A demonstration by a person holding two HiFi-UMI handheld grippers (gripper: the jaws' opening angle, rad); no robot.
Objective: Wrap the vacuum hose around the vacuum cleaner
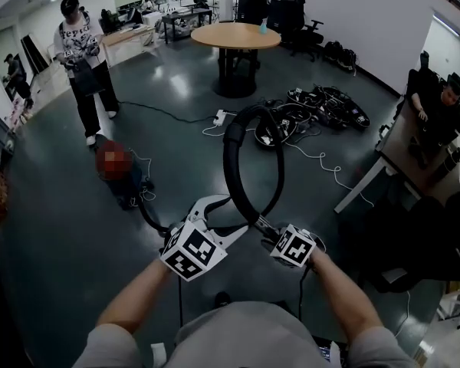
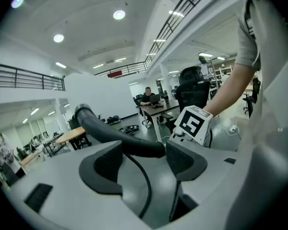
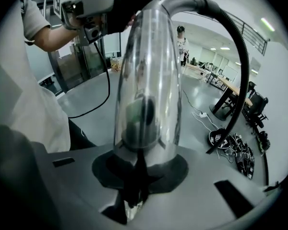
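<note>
A black vacuum hose (image 1: 231,167) rises in a tall loop in front of me. Its low end runs off left to the red vacuum cleaner (image 1: 123,176) on the floor, which is partly blurred. My left gripper (image 1: 211,208) is open; the hose (image 2: 115,135) lies across the gap between its pads (image 2: 102,166) without being pinched. My right gripper (image 1: 262,225) is shut on the shiny metal tube (image 3: 146,71) at the hose's end. In the right gripper view the hose (image 3: 235,37) arcs away from the tube's top to the right.
A round wooden table (image 1: 235,35) stands at the back. A heap of cables and gear (image 1: 314,110) and a power strip (image 1: 220,117) lie behind the loop. A person (image 1: 80,60) stands at the far left; another sits at a desk (image 1: 399,152) on the right.
</note>
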